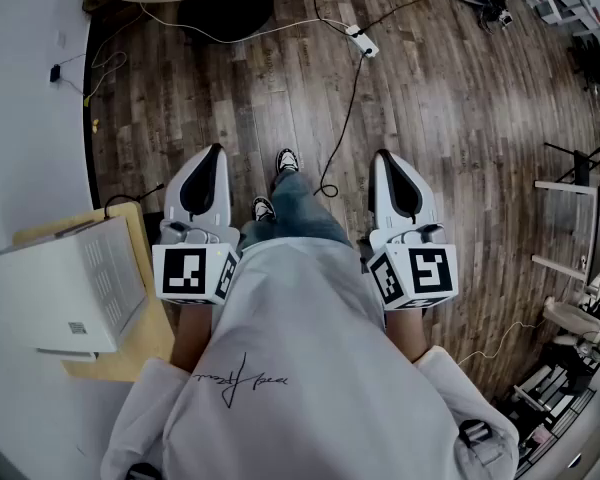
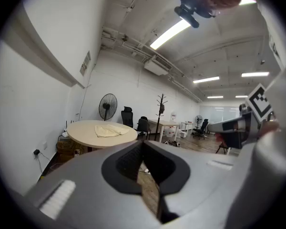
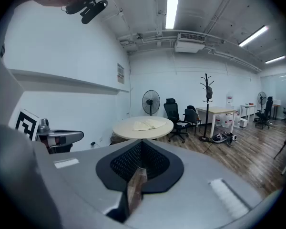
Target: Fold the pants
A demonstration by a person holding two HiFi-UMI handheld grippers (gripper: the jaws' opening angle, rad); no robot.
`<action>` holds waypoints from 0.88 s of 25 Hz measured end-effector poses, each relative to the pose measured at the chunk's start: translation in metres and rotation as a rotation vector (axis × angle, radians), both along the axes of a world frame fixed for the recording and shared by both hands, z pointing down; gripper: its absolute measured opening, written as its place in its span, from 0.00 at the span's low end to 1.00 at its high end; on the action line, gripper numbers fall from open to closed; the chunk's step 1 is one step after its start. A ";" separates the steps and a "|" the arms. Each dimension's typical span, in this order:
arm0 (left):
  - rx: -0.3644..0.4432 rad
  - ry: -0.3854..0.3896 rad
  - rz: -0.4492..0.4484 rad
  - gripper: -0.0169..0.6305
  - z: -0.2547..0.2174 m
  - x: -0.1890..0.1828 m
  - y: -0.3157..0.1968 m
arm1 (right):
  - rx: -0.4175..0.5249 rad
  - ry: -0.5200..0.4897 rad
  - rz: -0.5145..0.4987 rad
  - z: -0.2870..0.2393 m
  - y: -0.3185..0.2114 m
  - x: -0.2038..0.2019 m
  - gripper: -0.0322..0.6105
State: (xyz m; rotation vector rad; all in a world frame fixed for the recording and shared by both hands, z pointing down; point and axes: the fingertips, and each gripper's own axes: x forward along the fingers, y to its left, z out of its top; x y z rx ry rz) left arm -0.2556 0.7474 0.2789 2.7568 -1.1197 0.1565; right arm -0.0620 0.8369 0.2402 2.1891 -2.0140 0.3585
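Holding both tools low in front of the body, I judge this a ready pose, since nothing is within reach. The left hand-held gripper (image 1: 215, 152) and right hand-held gripper (image 1: 383, 156) are each closed on nothing, side by side above the wood floor (image 1: 430, 88). The pants (image 2: 109, 130) lie on the round counter (image 2: 81, 130), well ahead. Count: 2 grippers, 1 pair of pants, 1 counter.
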 end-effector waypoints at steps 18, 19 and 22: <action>-0.059 -0.040 -0.013 0.03 0.007 0.070 -0.122 | 0.000 -0.097 -0.218 0.008 -0.147 0.036 0.03; -0.069 -0.033 -0.014 0.03 0.008 0.075 -0.129 | 0.005 -0.113 -0.248 0.007 -0.155 0.038 0.03; -0.091 -0.016 0.002 0.03 0.007 0.096 -0.148 | 0.035 -0.204 -0.305 0.002 -0.173 0.050 0.05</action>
